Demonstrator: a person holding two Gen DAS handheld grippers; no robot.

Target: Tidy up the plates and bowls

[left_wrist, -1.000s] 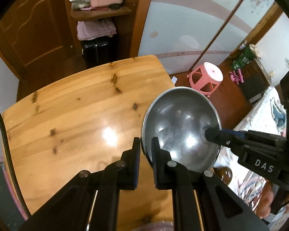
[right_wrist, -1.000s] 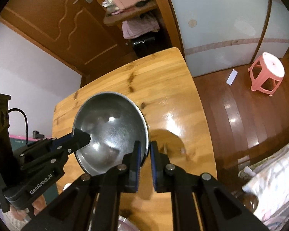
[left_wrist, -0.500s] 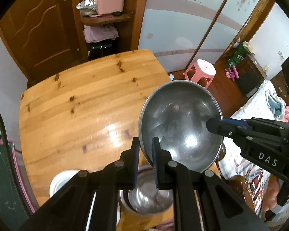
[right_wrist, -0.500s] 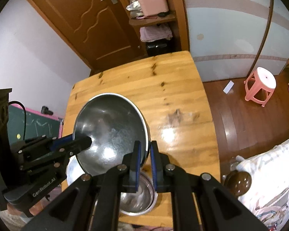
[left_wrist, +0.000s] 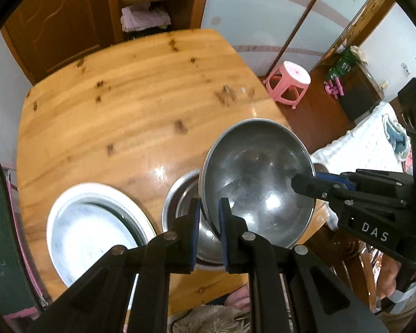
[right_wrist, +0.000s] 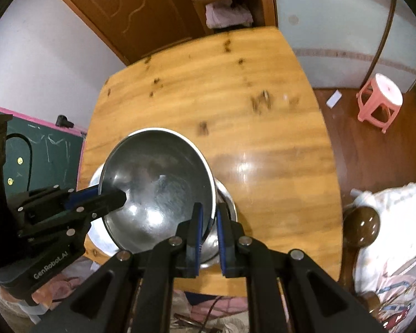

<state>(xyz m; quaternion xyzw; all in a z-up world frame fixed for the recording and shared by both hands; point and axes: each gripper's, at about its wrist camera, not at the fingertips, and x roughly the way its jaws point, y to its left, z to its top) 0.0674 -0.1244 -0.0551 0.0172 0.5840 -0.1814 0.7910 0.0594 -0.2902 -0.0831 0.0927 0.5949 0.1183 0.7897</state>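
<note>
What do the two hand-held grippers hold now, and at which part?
Both hold one large steel bowl by its rim: the left hand-held gripper and the right hand-held gripper grip opposite sides.

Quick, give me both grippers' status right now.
Left gripper: shut on the steel bowl, near rim.
Right gripper: shut on the same bowl, opposite rim.

A large steel bowl [left_wrist: 258,191] — shiny, empty, open side up and tilted — hangs above the table's near edge, gripped at opposite points of its rim. Beneath it sits a smaller steel bowl [left_wrist: 180,202], upright. Just beside that lies a white plate [left_wrist: 94,230] — flat, wide-rimmed.
</note>
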